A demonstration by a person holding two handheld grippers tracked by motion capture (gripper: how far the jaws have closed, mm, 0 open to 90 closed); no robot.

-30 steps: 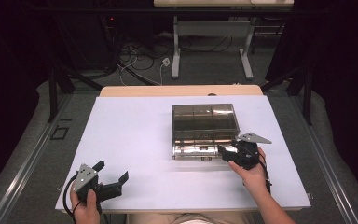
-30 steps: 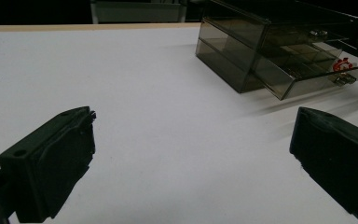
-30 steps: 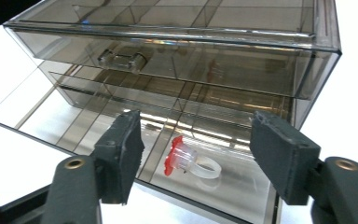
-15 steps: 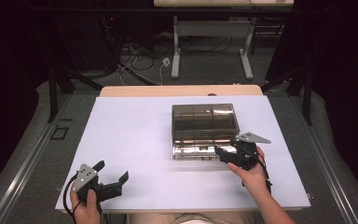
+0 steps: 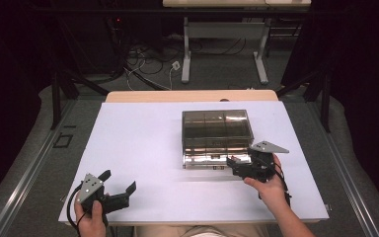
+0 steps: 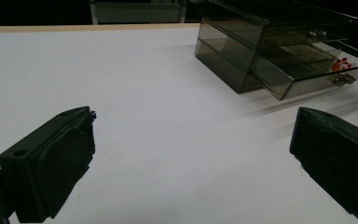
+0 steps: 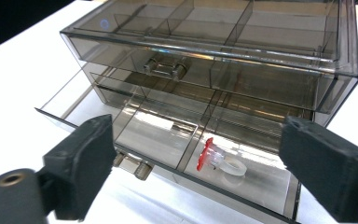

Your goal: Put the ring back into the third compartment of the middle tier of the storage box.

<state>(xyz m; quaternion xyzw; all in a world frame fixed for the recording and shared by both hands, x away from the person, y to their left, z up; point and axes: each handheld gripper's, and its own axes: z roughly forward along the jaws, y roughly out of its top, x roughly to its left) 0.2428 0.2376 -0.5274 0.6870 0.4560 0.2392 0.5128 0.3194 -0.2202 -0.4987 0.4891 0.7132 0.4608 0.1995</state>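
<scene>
A smoky clear drawer box [image 5: 217, 123] stands on the white table [image 5: 143, 148]. Its lower drawer [image 7: 163, 135] is pulled out toward me. A red-and-clear ring [image 7: 213, 156] lies in the drawer's right compartment, and it is also visible from the left gripper [image 6: 341, 65]. My right gripper [image 5: 233, 167] sits just in front of the drawer. Its jaws have just been opening and stand wide apart [image 7: 198, 128], touching nothing. The drawer's small metal handle [image 7: 131, 166] lies below and between them. My left gripper [image 5: 118, 180] rests open at the front left with bare table between its jaws [image 6: 196, 114].
The upper drawer [image 7: 261, 79] is closed, with its own metal handle [image 7: 165, 67]. A wooden strip [image 5: 192, 95] borders the table's far edge. Desk legs and cables [image 5: 148, 59] lie on the floor beyond. Bare table stretches left of the box.
The right gripper's jaws have spread wider in front of the pulled-out drawer. The left gripper and the box have stayed where they were.
</scene>
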